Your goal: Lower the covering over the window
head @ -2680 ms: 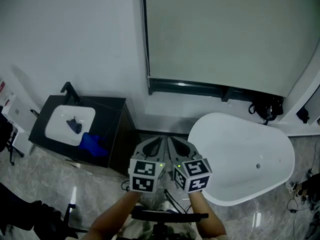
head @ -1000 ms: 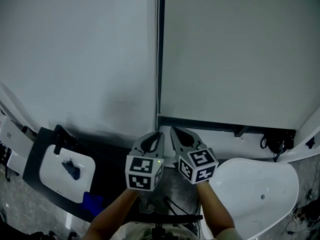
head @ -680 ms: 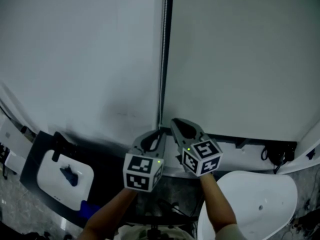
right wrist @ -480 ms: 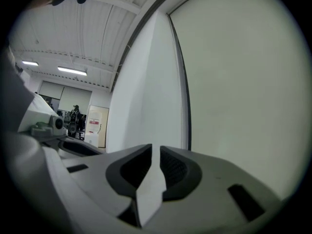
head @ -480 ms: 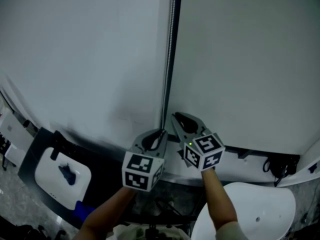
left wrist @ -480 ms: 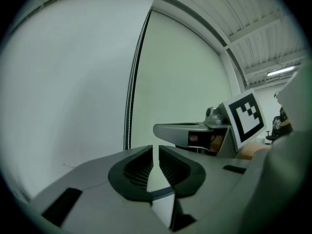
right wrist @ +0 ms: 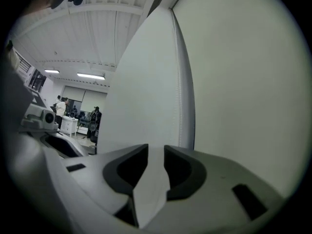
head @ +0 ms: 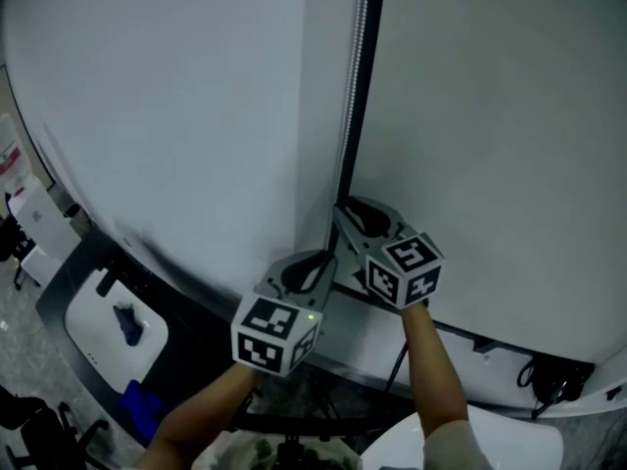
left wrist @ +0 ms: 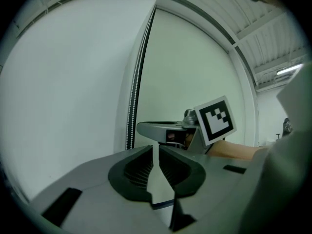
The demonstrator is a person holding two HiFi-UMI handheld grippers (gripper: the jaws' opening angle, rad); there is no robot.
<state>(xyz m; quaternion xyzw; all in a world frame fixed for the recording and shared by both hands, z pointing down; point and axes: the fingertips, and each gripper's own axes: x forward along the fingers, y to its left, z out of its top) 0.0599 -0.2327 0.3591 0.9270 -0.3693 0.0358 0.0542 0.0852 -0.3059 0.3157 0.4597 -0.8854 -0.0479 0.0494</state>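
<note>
A pale window covering (head: pixel 490 116) fills the opening to the right of a bead chain (head: pixel 355 106), which hangs along the window's left edge. My right gripper (head: pixel 341 210) is held against the chain's lower end. Its jaws have just been opening and stand open, with nothing between them. My left gripper (head: pixel 327 257) is just below and to the left of it, jaws almost together with only a thin slit. In the left gripper view the chain (left wrist: pixel 131 106) runs up the wall, with the right gripper's marker cube (left wrist: pixel 214 121) to its right. In the right gripper view only the window's grey edge strip (right wrist: pixel 184 96) shows ahead.
A black cabinet with a white basin (head: pixel 103 326) stands at lower left, with a blue thing (head: pixel 142 404) beside it. A white bathtub rim (head: pixel 470 450) shows at the bottom. Cables (head: pixel 549 380) hang below the sill. People stand far off (right wrist: pixel 63 111) in the right gripper view.
Both grippers have risen and closed in on the bead chain. The right gripper's jaws have parted. The head view has tipped upward, so the bathtub has slid nearly out of view.
</note>
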